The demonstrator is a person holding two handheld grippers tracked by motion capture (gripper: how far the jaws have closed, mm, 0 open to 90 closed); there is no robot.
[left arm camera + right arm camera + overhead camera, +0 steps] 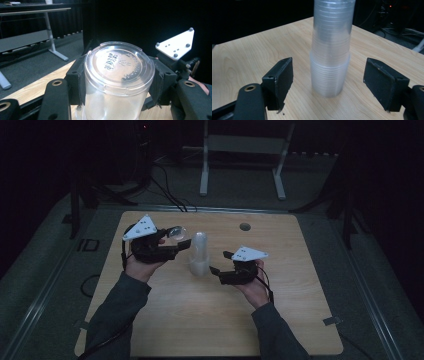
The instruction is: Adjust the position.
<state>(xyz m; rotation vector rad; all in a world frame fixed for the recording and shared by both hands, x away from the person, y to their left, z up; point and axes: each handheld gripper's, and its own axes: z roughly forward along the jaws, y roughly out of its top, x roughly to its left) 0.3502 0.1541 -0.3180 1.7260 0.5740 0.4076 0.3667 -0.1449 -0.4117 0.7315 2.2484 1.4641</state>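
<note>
While a single clear plastic cup [117,75] is clamped in the left gripper [172,242] jaws, the cup stack [330,50] stands mid-tabletop [210,320] between the right gripper [328,85] open jaws, untouched. Thin, light, slippery walls are judged crushable; gentle hold near the base is advised.

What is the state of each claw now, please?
Left claw: closed on a clear plastic cup.
Right claw: open, facing the cup stack, not touching.

clear cups [330,62], pale wood-grain table [249,57]
</note>
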